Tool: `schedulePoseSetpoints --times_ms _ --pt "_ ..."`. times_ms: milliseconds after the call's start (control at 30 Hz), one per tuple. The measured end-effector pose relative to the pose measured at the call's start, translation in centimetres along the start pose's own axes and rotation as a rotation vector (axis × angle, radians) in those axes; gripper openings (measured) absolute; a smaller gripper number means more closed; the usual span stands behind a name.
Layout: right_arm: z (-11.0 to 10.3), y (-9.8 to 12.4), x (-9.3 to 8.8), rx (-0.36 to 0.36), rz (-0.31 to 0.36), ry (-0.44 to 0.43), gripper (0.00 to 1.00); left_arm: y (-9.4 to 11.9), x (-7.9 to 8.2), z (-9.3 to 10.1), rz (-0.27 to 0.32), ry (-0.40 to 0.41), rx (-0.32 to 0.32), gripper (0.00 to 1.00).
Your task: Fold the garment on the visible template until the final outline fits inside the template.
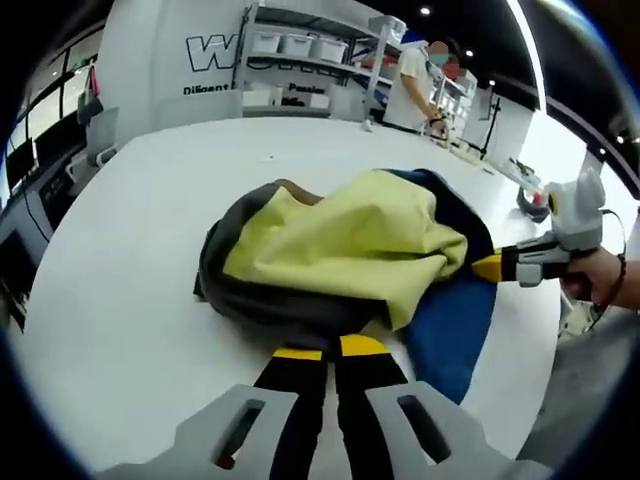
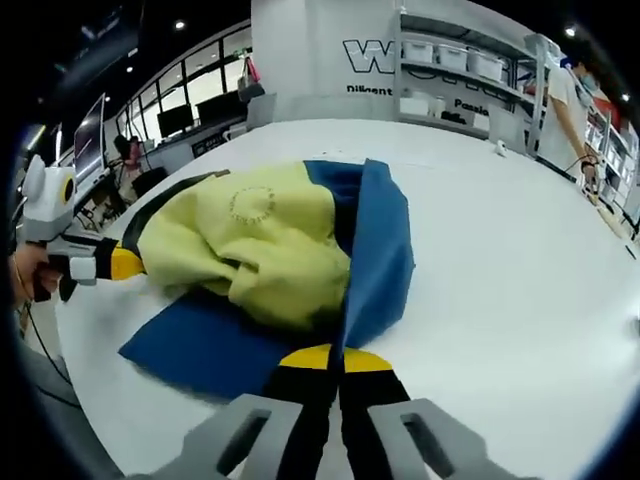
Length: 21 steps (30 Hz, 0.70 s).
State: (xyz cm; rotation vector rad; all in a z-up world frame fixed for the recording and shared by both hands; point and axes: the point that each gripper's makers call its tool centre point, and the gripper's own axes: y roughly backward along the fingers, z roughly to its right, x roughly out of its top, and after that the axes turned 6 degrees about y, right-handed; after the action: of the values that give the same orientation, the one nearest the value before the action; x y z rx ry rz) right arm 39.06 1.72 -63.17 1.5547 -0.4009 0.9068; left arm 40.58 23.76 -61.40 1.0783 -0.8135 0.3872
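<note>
The garment (image 1: pixel 350 250) lies bunched on the blue template (image 1: pixel 455 335), mid-table. In the left gripper view, the left gripper (image 1: pixel 330 350) has its jaws pressed together on the garment's dark grey hem. In the right gripper view, the right gripper (image 2: pixel 335 358) pinches the template's raised edge, a stiff blue fold standing beside the yellow cloth. The garment is soft, creased yellow fabric with grey trim. The white table (image 2: pixel 500 250) offers wide bare surface around the template.
</note>
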Motion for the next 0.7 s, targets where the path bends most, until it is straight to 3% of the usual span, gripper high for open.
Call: schedulePoseSetpoints --times_ms 300,700 --pt "3.0 1.3 0.4 -0.074 -0.002 0.094 0.00 1.9 1.4 -1.2 0.020 -0.061 0.045 0.02" --pt "10.1 3.2 0.0 -0.233 -0.027 0.104 0.00 4.6 4.6 -5.0 0.066 -0.131 0.157 0.02"
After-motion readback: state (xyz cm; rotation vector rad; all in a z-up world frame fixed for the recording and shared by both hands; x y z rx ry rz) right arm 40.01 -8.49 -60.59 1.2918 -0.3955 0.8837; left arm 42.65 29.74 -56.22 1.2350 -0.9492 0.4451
